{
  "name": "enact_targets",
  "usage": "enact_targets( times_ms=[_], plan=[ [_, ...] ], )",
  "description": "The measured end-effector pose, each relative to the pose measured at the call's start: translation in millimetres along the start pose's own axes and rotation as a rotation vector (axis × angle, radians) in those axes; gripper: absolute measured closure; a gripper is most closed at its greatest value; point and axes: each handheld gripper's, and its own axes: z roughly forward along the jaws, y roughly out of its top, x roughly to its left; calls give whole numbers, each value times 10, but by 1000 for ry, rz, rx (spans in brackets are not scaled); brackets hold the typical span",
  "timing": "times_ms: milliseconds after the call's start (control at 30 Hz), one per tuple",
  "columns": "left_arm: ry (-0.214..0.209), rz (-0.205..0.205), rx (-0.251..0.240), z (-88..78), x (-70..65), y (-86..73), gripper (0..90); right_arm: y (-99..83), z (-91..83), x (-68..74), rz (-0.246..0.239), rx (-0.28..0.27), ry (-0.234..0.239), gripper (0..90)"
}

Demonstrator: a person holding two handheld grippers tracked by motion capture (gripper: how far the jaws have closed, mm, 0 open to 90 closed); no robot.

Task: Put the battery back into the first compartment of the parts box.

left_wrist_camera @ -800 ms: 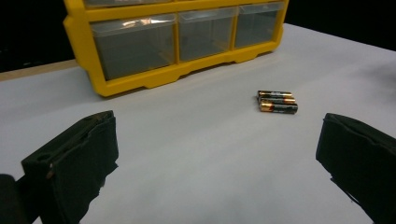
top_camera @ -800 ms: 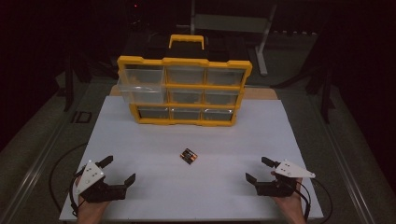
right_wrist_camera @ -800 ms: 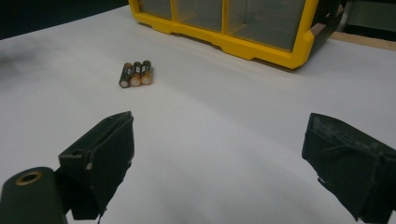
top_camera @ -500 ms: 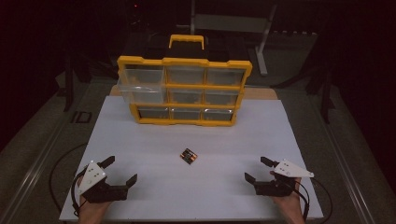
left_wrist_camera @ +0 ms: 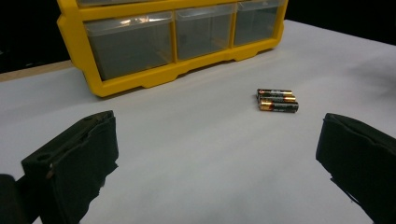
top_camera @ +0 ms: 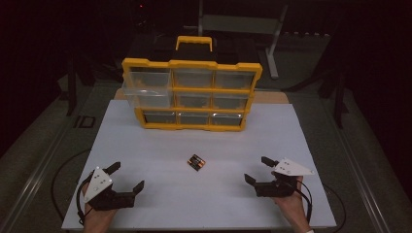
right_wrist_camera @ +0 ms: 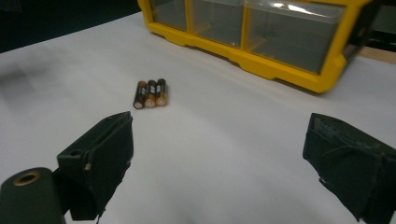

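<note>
— Where do your two grippers sit, and why there?

— Your left gripper [top_camera: 127, 177] rests low at the lower left of the high view, your right gripper [top_camera: 258, 170] at the lower right. Both have their fingers spread wide, grasping nothing. They flank the batteries [top_camera: 196, 162], which lie a little below the middle of the frame on the white desk [top_camera: 291, 141], well apart from either gripper. That looks like a ready stance: either hand could reach in.

— How do the batteries lie?

— Three of them, side by side and touching, flat on the desk. In the left gripper view they sit right of centre [left_wrist_camera: 276, 100]; in the right gripper view, upper left of centre [right_wrist_camera: 150, 93]. Packed tight like that, you'd likely have to pinch an outer one or take the group across.

— And the yellow organizer?

— The yellow organizer [top_camera: 191, 94] stands upright in the upper middle of the high view, drawers facing you. Its upper-left drawer [top_camera: 145, 87] juts out, probably the place meant for the batteries, though I can't tell what's inside.
</note>
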Motion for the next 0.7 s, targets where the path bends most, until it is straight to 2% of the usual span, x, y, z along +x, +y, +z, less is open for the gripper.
enact_targets(
  times_ms=[33, 300, 533, 700],
  plan=[
    [0, -1, 0, 3, -13, 0, 0, 62, 79, 36, -12, 9, 13, 85],
    [1, 22, 12, 12, -42, -5, 0, 243, 273, 143, -26, 36, 40, 85],
    [6, 22, 13, 14, -48, -3, 0, 433, 434, 190, -50, 53, 47, 86],
    [7, 18, 14, 12, -46, -6, 0, 534, 548, 193, -43, 82, 54, 86]
  ],
)
